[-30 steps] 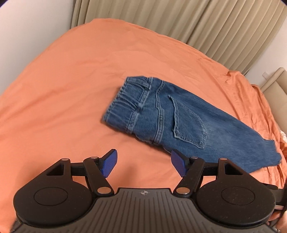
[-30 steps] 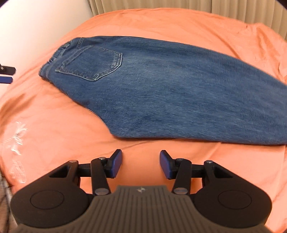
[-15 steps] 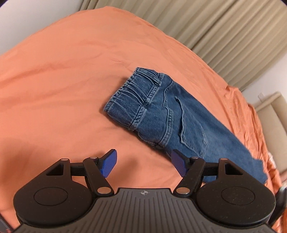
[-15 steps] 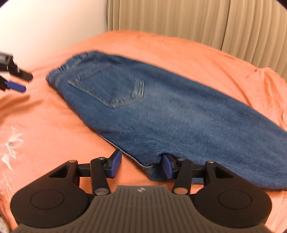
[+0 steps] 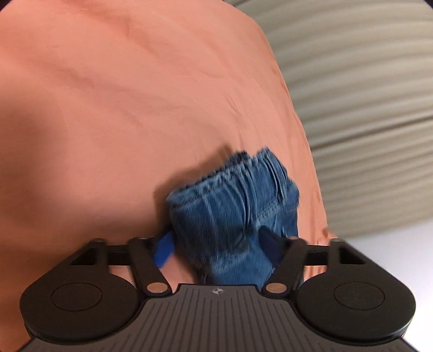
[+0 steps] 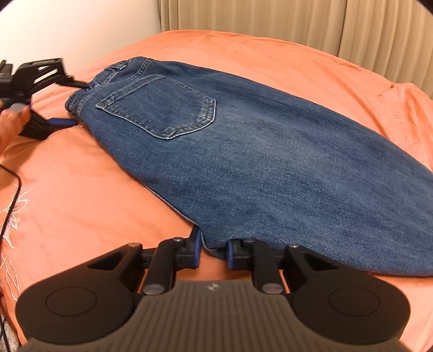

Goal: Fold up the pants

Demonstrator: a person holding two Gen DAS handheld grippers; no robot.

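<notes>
On the bed (image 6: 270, 54): jeans (image 6: 243, 151), already doubled leg on leg. Step: gripping both ends. Right hand-held gripper (image 6: 213, 250) closing on the hem; left hand-held gripper (image 5: 216, 250) closing about the waistband, pads not yet pressing. Next: lift, carry hem to waist. Containers: none.

A bedroom in a home. A bed (image 6: 81, 195) fills most of both views, covered by an orange sheet (image 5: 135, 108) with soft creases and, at the left edge of the right wrist view, pale floral embroidery (image 6: 10, 216). Behind the bed, across the top of the frame, hang beige pleated curtains (image 6: 270, 21), floor-length by the look of their long vertical folds. A plain white wall (image 6: 67, 32) shows in the upper left. A pair of blue denim jeans (image 6: 257, 151) lies spread flat on the sheet, the sort of laundry handled at home.
</notes>
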